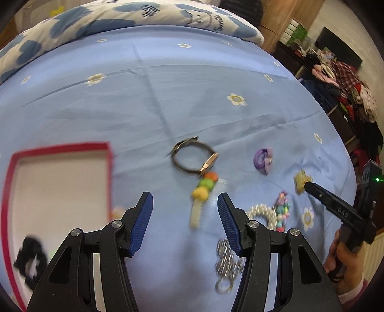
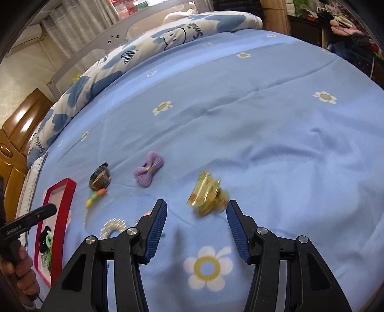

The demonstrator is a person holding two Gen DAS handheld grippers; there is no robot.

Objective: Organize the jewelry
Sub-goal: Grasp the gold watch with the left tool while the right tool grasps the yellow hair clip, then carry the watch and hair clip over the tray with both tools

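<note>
Jewelry lies on a blue flowered bedsheet (image 1: 168, 96). My left gripper (image 1: 185, 199) is open and empty above a beaded hair clip (image 1: 201, 194); a watch (image 1: 194, 157) lies just beyond. A red-rimmed box (image 1: 60, 192) at left holds a black scrunchie (image 1: 31, 259). A pearl bracelet (image 1: 261, 214), a silver chain (image 1: 225, 261), a colourful charm (image 1: 283, 206) and a purple bow (image 1: 263, 160) lie to the right. My right gripper (image 2: 196, 205) is open, just short of a yellow claw clip (image 2: 206, 192). It shows in the left wrist view (image 1: 306, 184) beside that clip (image 1: 301, 181).
A patterned quilt (image 1: 120, 21) lies along the far side of the bed. A wooden headboard (image 2: 14, 134) stands at left. Dark shelves with piled clothes (image 1: 348, 84) stand off the bed's right side. The red box also shows in the right wrist view (image 2: 69, 192).
</note>
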